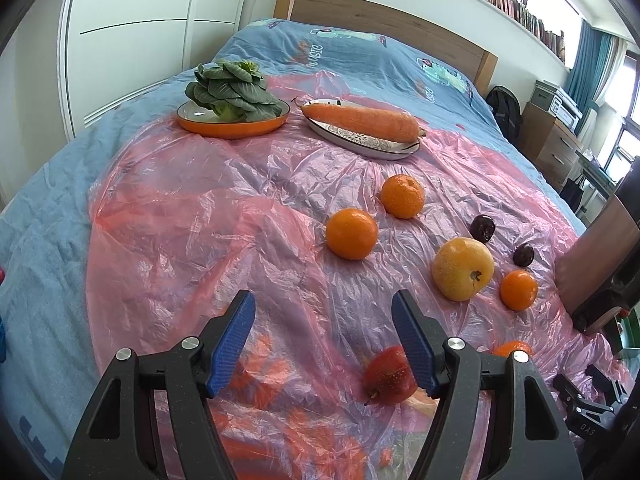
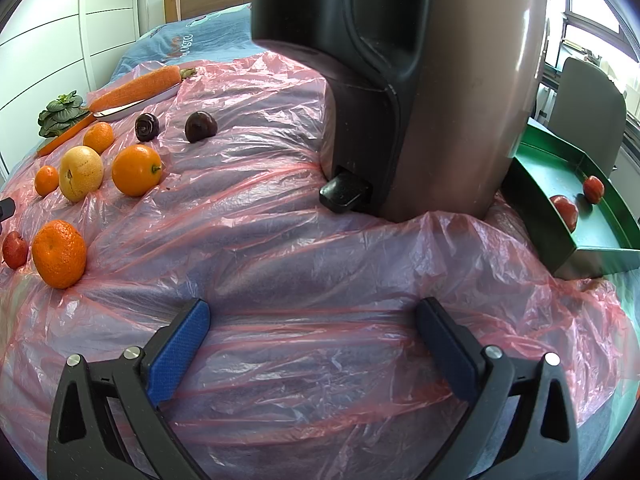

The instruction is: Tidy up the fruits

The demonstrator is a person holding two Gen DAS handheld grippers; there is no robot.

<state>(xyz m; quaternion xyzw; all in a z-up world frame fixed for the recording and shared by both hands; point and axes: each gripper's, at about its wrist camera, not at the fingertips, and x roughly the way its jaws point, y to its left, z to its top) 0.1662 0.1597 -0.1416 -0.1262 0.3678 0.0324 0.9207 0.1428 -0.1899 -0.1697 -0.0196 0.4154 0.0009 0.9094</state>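
Small red apple (image 1: 389, 377) lies on the pink plastic sheet (image 1: 208, 216), stem toward the camera, just inside the released left gripper (image 1: 324, 312); right gripper (image 2: 312, 320) released, empty; green tray (image 2: 600, 240) holds two red fruits

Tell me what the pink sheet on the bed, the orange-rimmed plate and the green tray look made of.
Pink sheet: thin plastic film, translucent, crinkled, glossy.
Orange-rimmed plate: likely glazed ceramic or enamel; smooth shiny rim, pale inside.
Green tray: probably rigid plastic, possibly painted metal; flat matte walls, sharp corners.

bright daylight from windows (image 1: 624, 92); sheet (image 1: 200, 208) glares; fisheye edges warp.
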